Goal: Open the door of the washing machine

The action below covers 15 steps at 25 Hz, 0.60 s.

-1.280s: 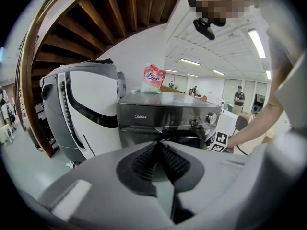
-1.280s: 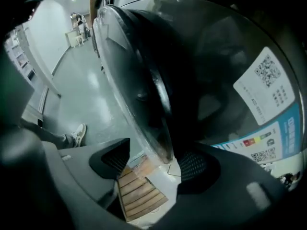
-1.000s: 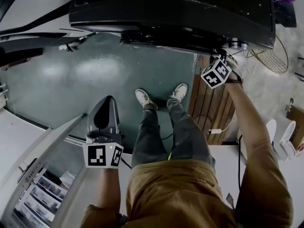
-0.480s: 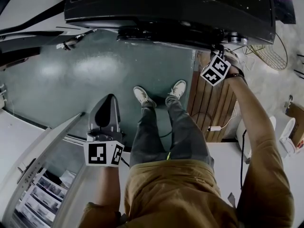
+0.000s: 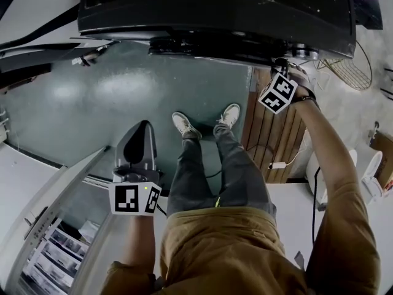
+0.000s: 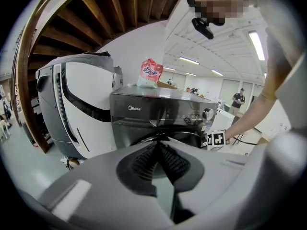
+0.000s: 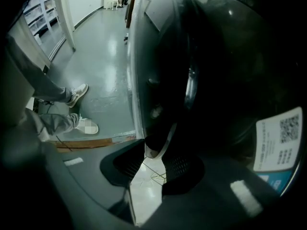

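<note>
The black washing machine [image 5: 215,11] stands at the far edge of the green floor [image 5: 123,97], in front of the person's white shoes [image 5: 184,126]. Its round door [image 7: 201,56] is on the front side, dark, with a shiny metal ring.

The right tongs [image 7: 156,150] point steeply down at the right part of the machine's front. Their jaws have just been closing and now stand narrow. The rim of the door, a dark piece with a pale edge, is between the two pads, and the pads press on it from both sides. In the head view the marker cube [image 5: 278,93] of these tongs is just below the machine's front edge, above a wooden slatted board [image 5: 270,134] that lies on the floor. In the right gripper view a white label [image 7: 280,138] with a square code is at the right, on a dark surface.

The left tongs [image 6: 159,146] are held low over the floor, well apart from the machine, and they look toward its front. Their jaws are together at the tips and nothing is between them.

In the left gripper view a pink and white bag [image 6: 152,73] stands on top of the washing machine. A large white and black appliance [image 6: 72,109] stands just beside the machine.
</note>
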Each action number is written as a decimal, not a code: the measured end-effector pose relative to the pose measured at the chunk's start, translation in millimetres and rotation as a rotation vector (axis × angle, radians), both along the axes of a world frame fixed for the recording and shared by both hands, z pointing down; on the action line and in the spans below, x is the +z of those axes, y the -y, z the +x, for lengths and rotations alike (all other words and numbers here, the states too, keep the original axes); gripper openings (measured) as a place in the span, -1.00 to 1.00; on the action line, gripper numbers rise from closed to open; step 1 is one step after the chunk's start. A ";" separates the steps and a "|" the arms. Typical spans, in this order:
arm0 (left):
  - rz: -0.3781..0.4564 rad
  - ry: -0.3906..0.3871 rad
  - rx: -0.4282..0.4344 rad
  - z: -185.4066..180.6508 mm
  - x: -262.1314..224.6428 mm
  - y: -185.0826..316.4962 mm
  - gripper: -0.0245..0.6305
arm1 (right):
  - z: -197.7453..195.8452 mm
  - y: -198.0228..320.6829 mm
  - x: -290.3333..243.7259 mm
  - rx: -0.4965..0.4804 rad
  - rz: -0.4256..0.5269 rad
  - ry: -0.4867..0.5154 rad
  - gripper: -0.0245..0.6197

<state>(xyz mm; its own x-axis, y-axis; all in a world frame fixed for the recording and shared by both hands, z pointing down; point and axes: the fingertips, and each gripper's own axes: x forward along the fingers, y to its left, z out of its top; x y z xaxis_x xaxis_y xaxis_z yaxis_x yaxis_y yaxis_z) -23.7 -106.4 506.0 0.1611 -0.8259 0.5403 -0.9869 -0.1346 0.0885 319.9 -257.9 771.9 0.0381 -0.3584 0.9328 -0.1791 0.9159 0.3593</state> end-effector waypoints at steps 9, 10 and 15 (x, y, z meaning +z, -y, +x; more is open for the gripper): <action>0.006 -0.002 0.027 6.2 -3.5 2.0 -0.74 | 1.8 -0.3 1.5 0.069 0.022 -0.012 -0.57; 0.003 -0.001 0.024 3.8 -2.6 0.7 -0.74 | 1.7 -0.2 1.4 0.068 0.023 -0.013 -0.57; -0.004 -0.006 0.010 -3.3 0.1 -0.3 -0.74 | 1.7 0.7 0.1 0.043 0.027 -0.027 -0.57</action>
